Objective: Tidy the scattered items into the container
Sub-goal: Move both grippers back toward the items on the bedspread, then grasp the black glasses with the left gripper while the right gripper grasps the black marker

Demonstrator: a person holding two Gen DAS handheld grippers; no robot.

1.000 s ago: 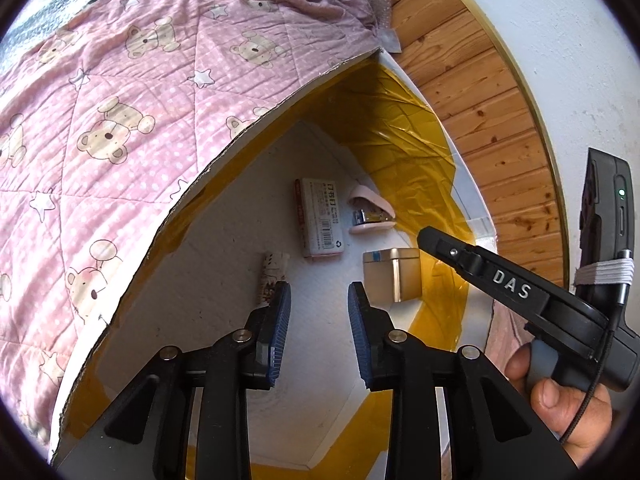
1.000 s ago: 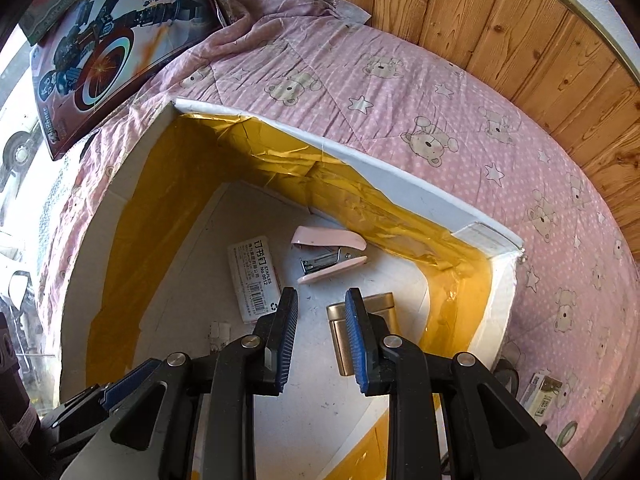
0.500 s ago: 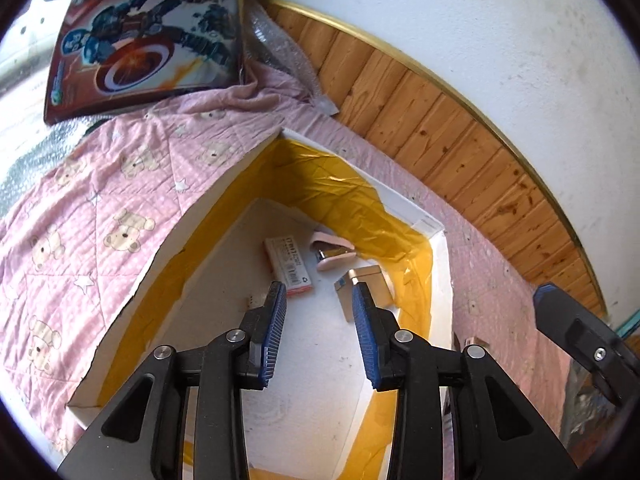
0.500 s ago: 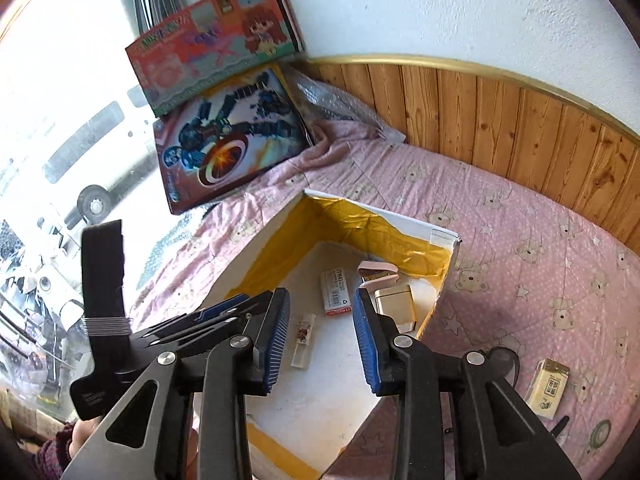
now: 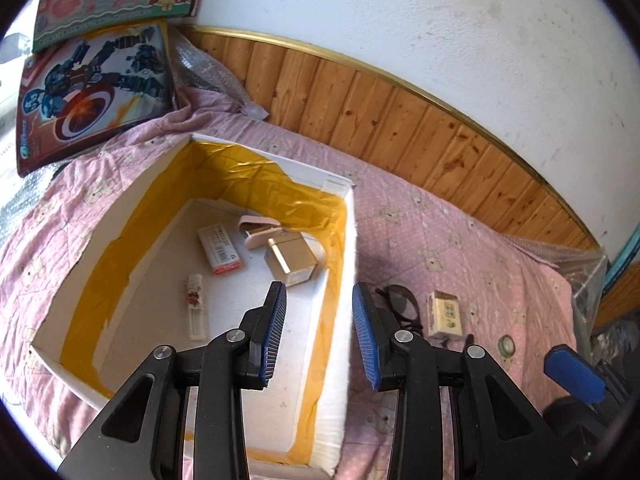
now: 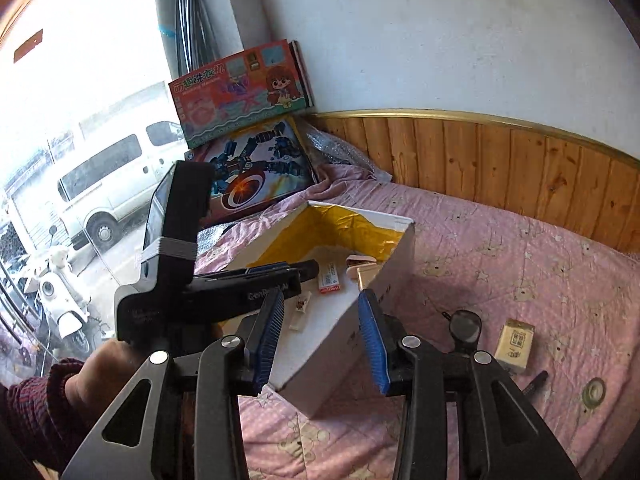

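Retrieval of the next scattered item looks like the step in hand: both tools are up and clear of the container (image 5: 348, 264), a white box lined with yellow tape standing on the pink bear-print bed (image 5: 480, 240). The left hand-held gripper (image 5: 318, 332) hangs over the box's right wall, jaws parted with nothing between them, having just been opening. The right hand-held gripper (image 6: 322, 340) hovers above the box's near corner, jaws likewise just opening and empty. Inside the box lie a pink stapler (image 5: 258, 230), a gold box (image 5: 292, 258), a labelled staple packet (image 5: 220, 250) and a small patterned tube (image 5: 195, 300). Still out on the bed, to the right of the box, are dark sunglasses (image 6: 464, 326), a small cream carton (image 6: 515, 344), a round disc (image 6: 594, 392) and a dark stick (image 6: 534, 382). The next move probably calls for lowering the right tool over the sunglasses or carton, and closing squarely on it.
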